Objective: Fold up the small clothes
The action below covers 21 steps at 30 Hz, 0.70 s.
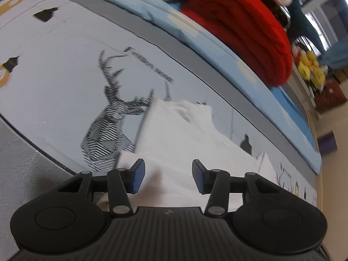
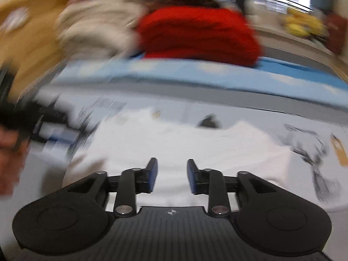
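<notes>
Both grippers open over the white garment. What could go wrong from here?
1. The white garment lies on a printed sheet; a low pinch by the left gripper might catch the sheet too.
2. The right wrist view is motion-blurred, so the right gripper may close off the intended edge.

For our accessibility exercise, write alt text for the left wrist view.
The open left gripper hovers over a white garment lying on a pale bedsheet printed with a deer. A folded red knit rests on a blue mat behind.
</notes>
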Tool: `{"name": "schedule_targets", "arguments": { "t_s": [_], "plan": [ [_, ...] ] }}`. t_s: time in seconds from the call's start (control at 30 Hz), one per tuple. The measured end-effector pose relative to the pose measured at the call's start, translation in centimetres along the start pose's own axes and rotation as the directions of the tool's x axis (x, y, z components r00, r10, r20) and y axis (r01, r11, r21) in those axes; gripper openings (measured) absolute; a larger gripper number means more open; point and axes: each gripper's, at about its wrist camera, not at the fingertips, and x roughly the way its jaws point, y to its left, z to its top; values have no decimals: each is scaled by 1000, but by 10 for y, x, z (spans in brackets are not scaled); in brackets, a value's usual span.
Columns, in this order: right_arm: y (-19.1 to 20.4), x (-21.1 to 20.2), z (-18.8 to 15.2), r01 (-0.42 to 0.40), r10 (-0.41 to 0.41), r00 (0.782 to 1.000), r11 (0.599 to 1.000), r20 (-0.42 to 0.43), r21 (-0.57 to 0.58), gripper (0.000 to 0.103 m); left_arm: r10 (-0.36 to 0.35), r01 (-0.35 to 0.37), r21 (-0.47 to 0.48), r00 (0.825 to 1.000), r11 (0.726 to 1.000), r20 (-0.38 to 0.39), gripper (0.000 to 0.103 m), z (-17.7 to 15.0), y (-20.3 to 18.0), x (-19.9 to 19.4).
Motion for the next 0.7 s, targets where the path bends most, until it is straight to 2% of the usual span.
{"name": "schedule_targets", "arguments": {
  "t_s": [0.03, 0.07, 0.1, 0.13, 0.2, 0.3, 0.4, 0.5, 0.63, 0.7],
  "plan": [
    [-13, 2, -6, 9, -10, 1000, 998, 26, 61, 37, 0, 0, -10, 1000, 1000, -4, 51, 0, 2, 1],
    [-28, 10, -11, 34, -36, 999, 992, 11, 124, 37, -8, 8, -23, 1000, 1000, -14, 51, 0, 5, 2],
    [-42, 21, -14, 78, -69, 996, 979, -56, 188, 38, -25, 24, -44, 999, 999, -28, 51, 0, 8, 4],
    [-56, 29, -16, 84, -58, 993, 963, -105, 256, 38, -40, 37, -66, 998, 997, -41, 51, 1, 11, 6],
    [-80, 37, -20, 39, 3, 993, 937, -118, 348, 36, -38, 34, -98, 998, 995, -44, 51, 2, 18, 8],
    [-104, 39, -22, 128, -78, 986, 921, -148, 368, 37, 37, -39, -76, 999, 996, -27, 50, 4, 25, 12],
    [-126, 42, -25, 184, -111, 975, 888, -192, 422, 37, 78, -80, -33, 996, 996, -43, 49, 3, 29, 22],
    [-139, 46, -33, 189, -90, 973, 846, -214, 498, 37, 111, -112, -12, 992, 994, -60, 42, 0, 33, 32],
    [-148, 54, -39, 219, -96, 965, 804, -243, 553, 37, 121, -120, 23, 989, 993, -85, 31, -6, 31, 45],
    [-155, 59, -46, 219, -65, 962, 765, -266, 605, 37, 142, -138, 56, 987, 989, -78, 27, -9, 25, 48]
  ]
}}
